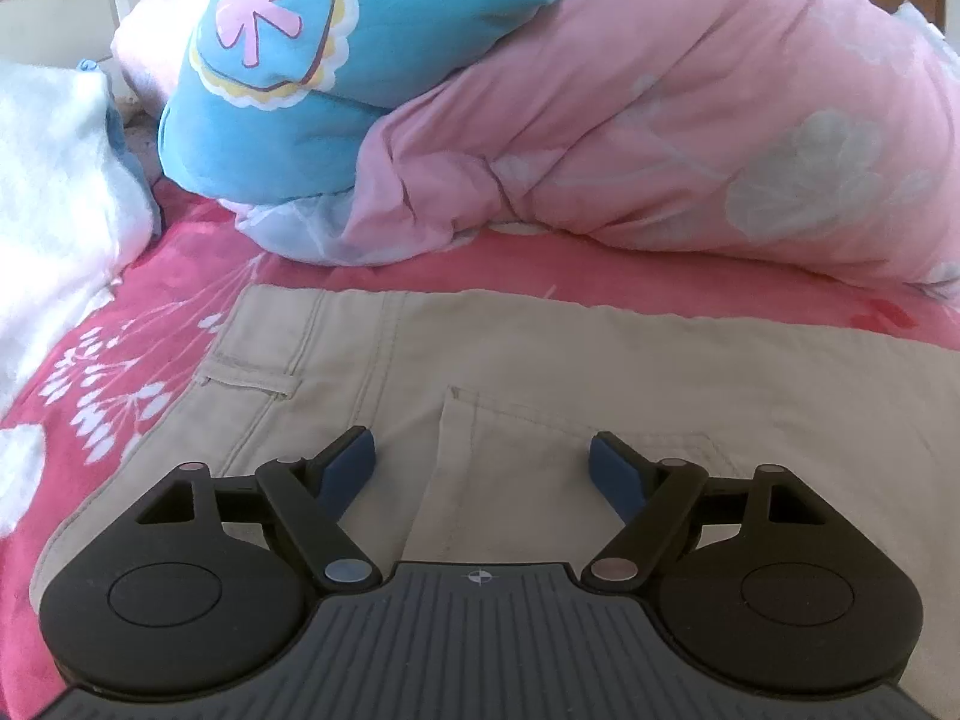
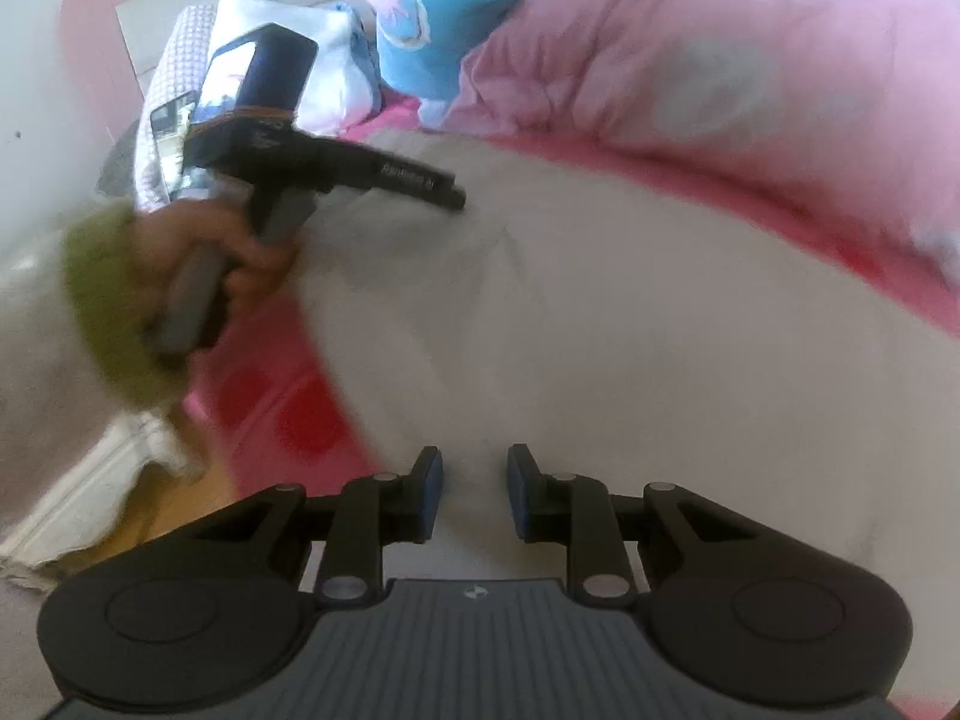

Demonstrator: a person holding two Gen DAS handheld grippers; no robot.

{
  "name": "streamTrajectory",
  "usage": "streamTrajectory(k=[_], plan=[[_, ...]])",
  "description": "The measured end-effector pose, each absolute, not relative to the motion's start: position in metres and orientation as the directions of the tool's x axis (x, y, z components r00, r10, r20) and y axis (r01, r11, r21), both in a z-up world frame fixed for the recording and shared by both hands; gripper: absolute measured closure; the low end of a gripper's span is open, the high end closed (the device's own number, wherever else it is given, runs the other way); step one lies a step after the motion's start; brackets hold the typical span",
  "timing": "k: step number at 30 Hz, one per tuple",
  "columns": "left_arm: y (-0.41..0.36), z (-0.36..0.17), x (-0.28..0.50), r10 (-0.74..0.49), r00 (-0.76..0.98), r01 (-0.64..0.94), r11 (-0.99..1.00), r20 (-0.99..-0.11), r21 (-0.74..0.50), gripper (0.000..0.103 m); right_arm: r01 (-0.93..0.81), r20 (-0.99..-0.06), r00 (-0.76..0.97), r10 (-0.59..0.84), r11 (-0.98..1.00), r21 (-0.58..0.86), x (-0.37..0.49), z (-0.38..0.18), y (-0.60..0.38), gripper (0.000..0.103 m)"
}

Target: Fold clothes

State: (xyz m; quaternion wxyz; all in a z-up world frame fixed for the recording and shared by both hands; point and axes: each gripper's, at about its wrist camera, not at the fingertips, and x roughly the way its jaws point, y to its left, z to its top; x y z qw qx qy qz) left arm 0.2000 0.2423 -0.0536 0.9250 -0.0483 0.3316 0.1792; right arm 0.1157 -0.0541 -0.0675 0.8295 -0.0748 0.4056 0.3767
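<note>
Beige trousers (image 1: 540,372) flat on pink bed sheet (image 1: 150,312), near bed's left edge. Left claw (image 1: 483,459) spread wide over trousers, empty. Right claw (image 2: 475,477) partly spread, empty, over trousers. Pink duvet (image 1: 720,120) and blue pillow (image 1: 288,60) bunched just behind, blocking far side.

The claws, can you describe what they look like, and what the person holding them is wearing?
Both are alike: the left claw and right claw have black linkage arms with silver pivot pins, blue pads on the fingers, two round black housings and a ribbed grey body with a small crosshair mark. Seen from the right wrist, the left hand shows a fuzzy green cuff.
</note>
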Motion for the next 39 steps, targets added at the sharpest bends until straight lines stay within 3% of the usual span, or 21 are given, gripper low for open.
streamTrajectory(k=[3,8,16,21,29,34,39], plan=[[0.243,-0.053,0.195,0.295,0.731,-0.362,0.932,-0.616,0.017,0.022,-0.637,-0.744,0.404,0.532,0.747,0.189,0.108,-0.053,-0.066,0.078],[0.247,-0.04,0.17,0.289,0.746,-0.375,0.927,-0.6,-0.021,0.022,-0.654,-0.661,0.469,0.586,0.733,0.186,0.118,-0.027,-0.041,0.078],[0.259,-0.033,0.1,0.32,0.768,-0.431,0.899,-0.554,-0.079,0.022,-0.653,-0.665,0.486,0.567,0.741,0.155,0.122,-0.08,0.01,0.077],[0.261,-0.032,0.067,0.351,0.79,-0.46,0.882,-0.502,-0.107,0.022,-0.696,-0.642,0.497,0.583,0.71,0.107,0.093,-0.065,0.002,0.077],[0.272,-0.044,0.049,0.33,0.781,-0.501,0.837,-0.53,-0.218,0.022,-0.74,-0.557,0.499,0.664,0.661,0.125,0.113,-0.048,0.044,0.077],[0.279,-0.051,0.038,0.315,0.777,-0.525,0.802,-0.546,-0.285,0.022,-0.779,-0.639,0.389,0.663,0.608,0.157,0.114,-0.095,0.071,0.078],[0.288,-0.052,0.035,0.325,0.77,-0.553,0.769,-0.55,-0.321,0.022,-0.795,-0.61,0.411,0.677,0.594,0.124,0.097,-0.083,0.067,0.078]])
